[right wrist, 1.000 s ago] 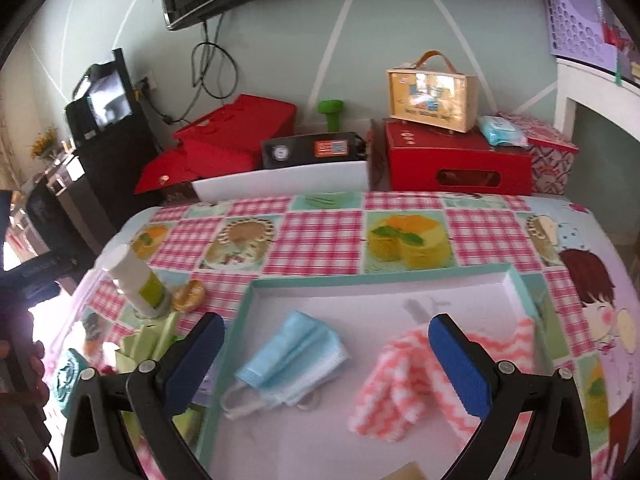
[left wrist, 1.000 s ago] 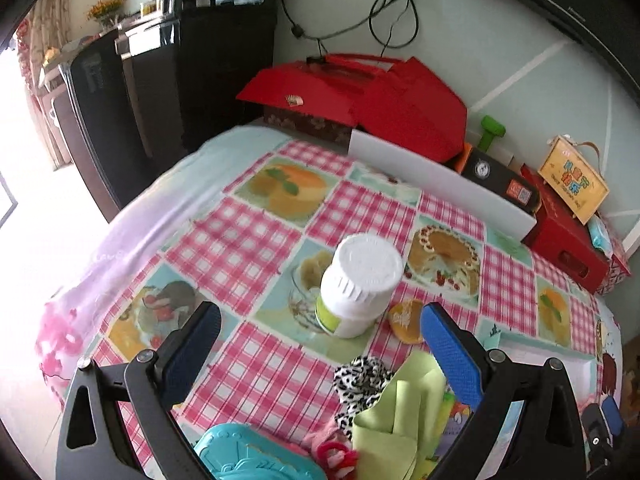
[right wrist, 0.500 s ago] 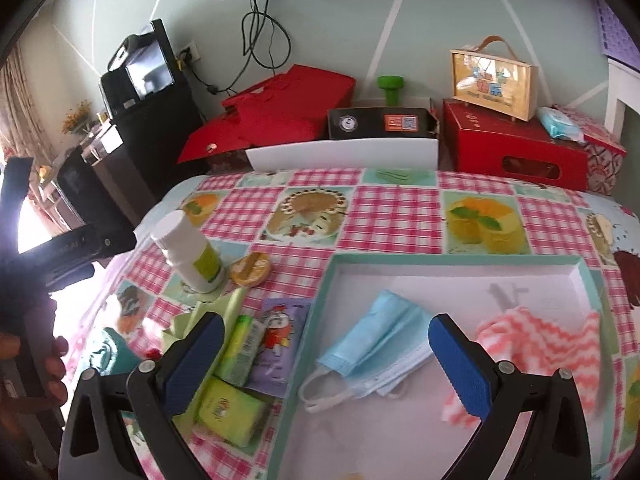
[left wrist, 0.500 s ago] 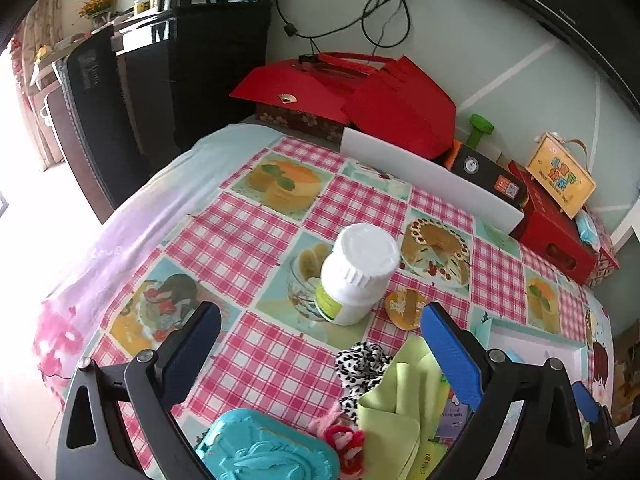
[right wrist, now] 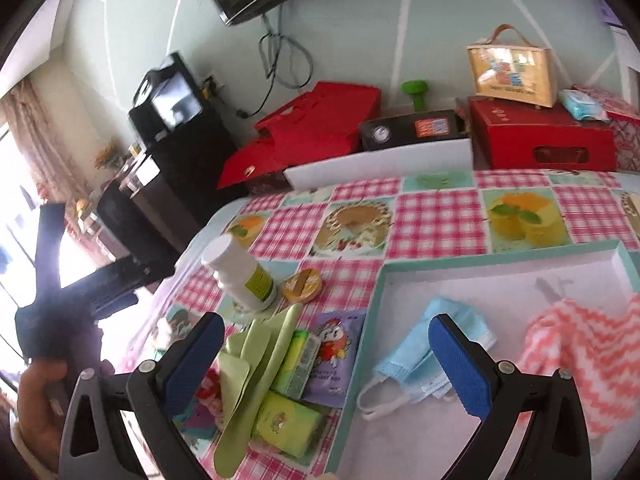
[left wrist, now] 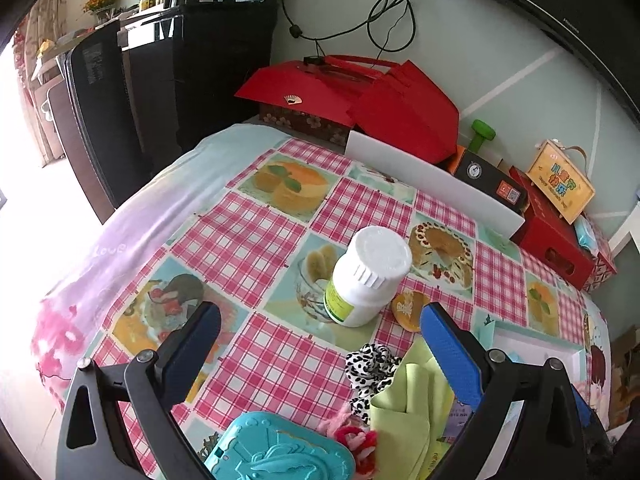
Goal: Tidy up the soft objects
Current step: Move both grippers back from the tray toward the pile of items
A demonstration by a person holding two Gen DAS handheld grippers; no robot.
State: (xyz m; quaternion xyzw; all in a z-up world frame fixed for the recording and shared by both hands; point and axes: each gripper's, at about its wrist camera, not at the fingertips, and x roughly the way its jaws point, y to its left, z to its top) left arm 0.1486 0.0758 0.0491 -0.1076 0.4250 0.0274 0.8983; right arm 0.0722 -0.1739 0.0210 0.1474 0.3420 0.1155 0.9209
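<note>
- blue face mask (right wrist: 434, 344) and pink-white zigzag cloth (right wrist: 584, 356) lie inside white tray (right wrist: 500, 276)
- green cloth (right wrist: 256, 356), leopard scrunchie (left wrist: 370, 368) outside tray on checked surface (left wrist: 256, 240), near white bottle (left wrist: 366, 276)
- right gripper (right wrist: 324, 364) wide open, empty, above tray's left edge
- left gripper (left wrist: 320, 348) wide open, empty

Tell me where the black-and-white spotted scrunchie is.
In the left wrist view, the black-and-white spotted scrunchie lies on the checked tablecloth, just nearer than the white plastic bottle, touching the light green cloth.
</note>
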